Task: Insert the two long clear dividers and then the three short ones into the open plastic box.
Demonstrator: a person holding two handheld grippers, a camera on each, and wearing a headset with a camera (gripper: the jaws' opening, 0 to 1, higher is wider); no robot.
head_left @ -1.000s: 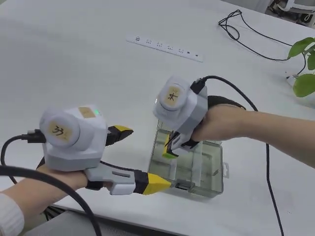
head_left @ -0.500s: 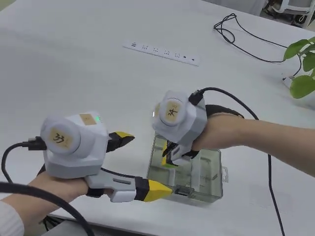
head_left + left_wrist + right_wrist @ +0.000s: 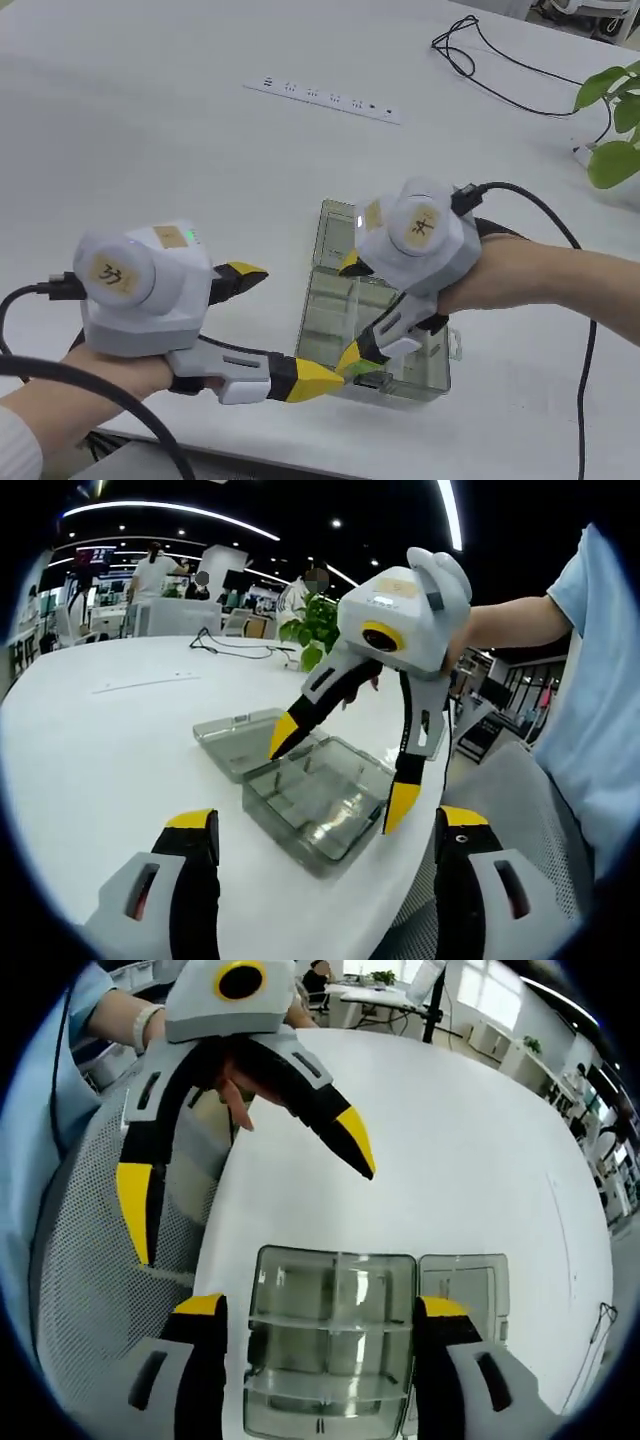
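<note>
Both claws stand released above a white workbench (image 3: 150,120). The right gripper (image 3: 350,313) hangs with its jaws spread wide and empty, and the open plastic box (image 3: 420,385) lies directly beneath and between them. The box's lid (image 3: 338,225) is laid flat just past one jaw. Clear dividers (image 3: 300,1322) cross its inside. The left gripper (image 3: 290,325), likewise agape and holding nothing, points at the box, its lower jaw tip just beside the near corner.
</note>
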